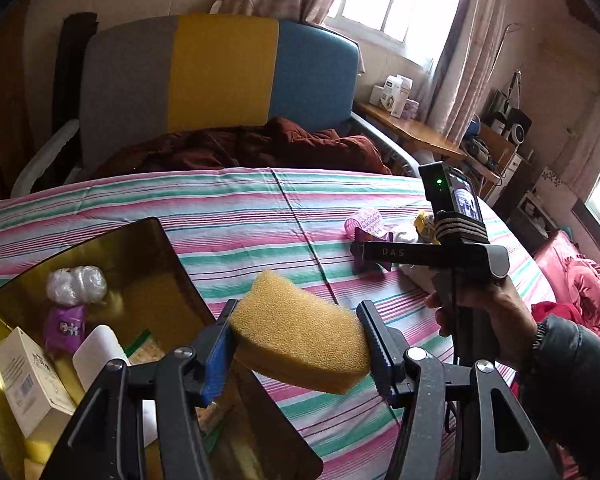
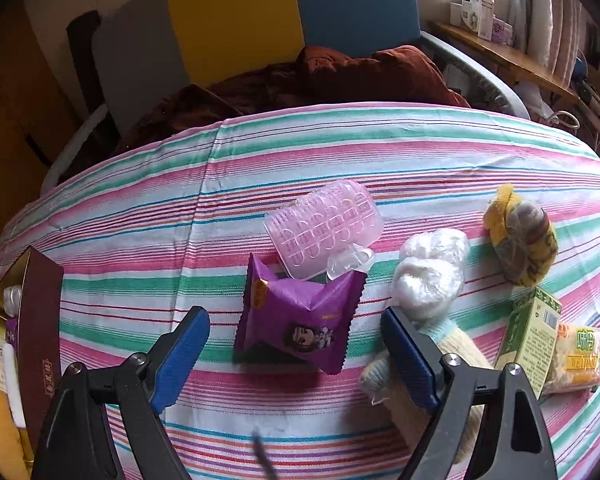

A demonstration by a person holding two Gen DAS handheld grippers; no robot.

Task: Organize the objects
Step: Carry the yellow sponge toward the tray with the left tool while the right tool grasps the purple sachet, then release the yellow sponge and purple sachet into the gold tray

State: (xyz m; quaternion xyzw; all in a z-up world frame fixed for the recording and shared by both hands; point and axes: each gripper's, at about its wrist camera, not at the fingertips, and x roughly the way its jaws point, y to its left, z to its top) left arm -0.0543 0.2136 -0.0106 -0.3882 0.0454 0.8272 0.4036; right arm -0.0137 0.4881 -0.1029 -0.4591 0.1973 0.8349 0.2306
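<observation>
My left gripper (image 1: 296, 332) is shut on a yellow sponge (image 1: 300, 340), held in the air just right of a gold-lined box (image 1: 168, 256) that holds a white carton (image 1: 32, 376), a purple packet (image 1: 66, 328) and a clear plastic wad (image 1: 76, 284). My right gripper (image 2: 296, 336) stands open above a purple snack packet (image 2: 300, 320) that lies on the striped cloth between its jaws, pads not touching it. A pink ribbed plastic case (image 2: 324, 228) lies just behind the packet. In the left wrist view the right gripper (image 1: 384, 252) hangs over that pile, held by a hand (image 1: 480, 312).
On the striped cloth (image 2: 340, 152) to the right lie a white plastic wad (image 2: 432, 272), a yellow knitted bundle (image 2: 520, 236), a green carton (image 2: 532, 332), a noodle packet (image 2: 580, 356) and a pale sock (image 2: 452, 352). The box's maroon wall (image 2: 40, 332) stands left. A chair (image 1: 220, 76) with brown cloth sits behind.
</observation>
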